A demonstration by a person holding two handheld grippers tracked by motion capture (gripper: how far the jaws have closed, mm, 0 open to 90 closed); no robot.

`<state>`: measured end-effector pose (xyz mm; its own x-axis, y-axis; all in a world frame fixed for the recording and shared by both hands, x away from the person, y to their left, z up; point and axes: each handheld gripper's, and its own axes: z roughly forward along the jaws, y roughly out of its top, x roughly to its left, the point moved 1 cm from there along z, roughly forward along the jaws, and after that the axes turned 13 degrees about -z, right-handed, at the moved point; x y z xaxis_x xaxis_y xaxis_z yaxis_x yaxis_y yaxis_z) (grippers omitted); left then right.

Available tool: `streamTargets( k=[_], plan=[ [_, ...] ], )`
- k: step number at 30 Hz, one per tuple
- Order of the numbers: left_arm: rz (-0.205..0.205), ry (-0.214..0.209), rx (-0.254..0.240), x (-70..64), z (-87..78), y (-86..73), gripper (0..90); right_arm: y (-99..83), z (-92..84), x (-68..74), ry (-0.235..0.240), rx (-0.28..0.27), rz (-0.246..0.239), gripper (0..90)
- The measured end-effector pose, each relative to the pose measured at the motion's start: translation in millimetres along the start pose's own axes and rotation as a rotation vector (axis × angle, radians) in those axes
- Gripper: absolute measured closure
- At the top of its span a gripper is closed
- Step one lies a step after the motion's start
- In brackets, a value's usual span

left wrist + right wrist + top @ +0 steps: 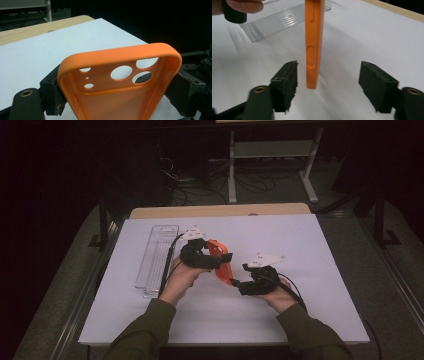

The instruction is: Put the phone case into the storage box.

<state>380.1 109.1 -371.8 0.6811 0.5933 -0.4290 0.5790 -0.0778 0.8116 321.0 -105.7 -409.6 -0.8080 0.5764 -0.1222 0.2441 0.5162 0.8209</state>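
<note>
White board covers the table [300, 250], with a dark floor, cables and a pale stand beyond it. Left of the orange phone case [222, 262] lies a clear ribbed plastic tray [155, 257], flat on the board and apart from the case.

The case hangs above the middle of the board, well inside the table's edges. The left gripper [212, 261] is clenched across the case's width, its black pads pressing both long sides, as the left gripper view shows with the camera cut-outs of the orange phone case [120, 82] facing up and away. That hold probably keeps the shell steady and presents its free end to the other hand.

The right gripper [235, 282] sits just right of and below the case, its jaws released and standing apart on either side of the case's thin edge; in the right gripper view the pads [284, 82] do not touch the orange edge [313, 50], which hangs between them.

Both forearms in olive sleeves come up from the near edge, the left hand [180, 277] angled toward the case, the right hand [275, 295] cupped under its tool with the jaws pointing left at the case.
</note>
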Motion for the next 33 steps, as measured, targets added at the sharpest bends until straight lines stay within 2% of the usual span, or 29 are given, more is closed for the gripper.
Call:
streamTargets(
  k=[1,3,7,14,19,26,33],
  plan=[
    [0.002,0.001,0.002,0.0,-0.5,0.0,16.1,-0.9,-0.1,-1.3,-0.004,-0.001,-0.013,26.0],
    [0.005,0.004,0.003,0.8,-1.0,0.2,16.1,-2.1,-1.1,-2.1,-0.005,0.003,-0.003,21.9],
    [-0.003,0.002,0.004,1.1,-1.6,0.4,16.1,-6.3,-2.6,-5.3,-0.011,0.01,-0.019,14.5],
    [-0.002,-0.004,0.016,0.7,-2.0,0.1,16.1,-8.5,-7.9,-9.2,-0.025,0.006,-0.03,9.7],
    [-0.004,-0.009,0.011,-0.3,-3.8,1.2,16.1,-14.4,-14.7,-11.1,-0.023,0.017,-0.016,1.2],
    [0.002,-0.011,0.009,1.1,-6.7,3.1,16.1,-29.4,-27.0,-13.7,-0.03,0.026,-0.005,0.4],
    [-0.001,-0.016,0.007,0.0,-6.4,3.1,16.1,-44.3,-34.8,-10.0,-0.048,0.047,0.001,0.4]
  ],
)
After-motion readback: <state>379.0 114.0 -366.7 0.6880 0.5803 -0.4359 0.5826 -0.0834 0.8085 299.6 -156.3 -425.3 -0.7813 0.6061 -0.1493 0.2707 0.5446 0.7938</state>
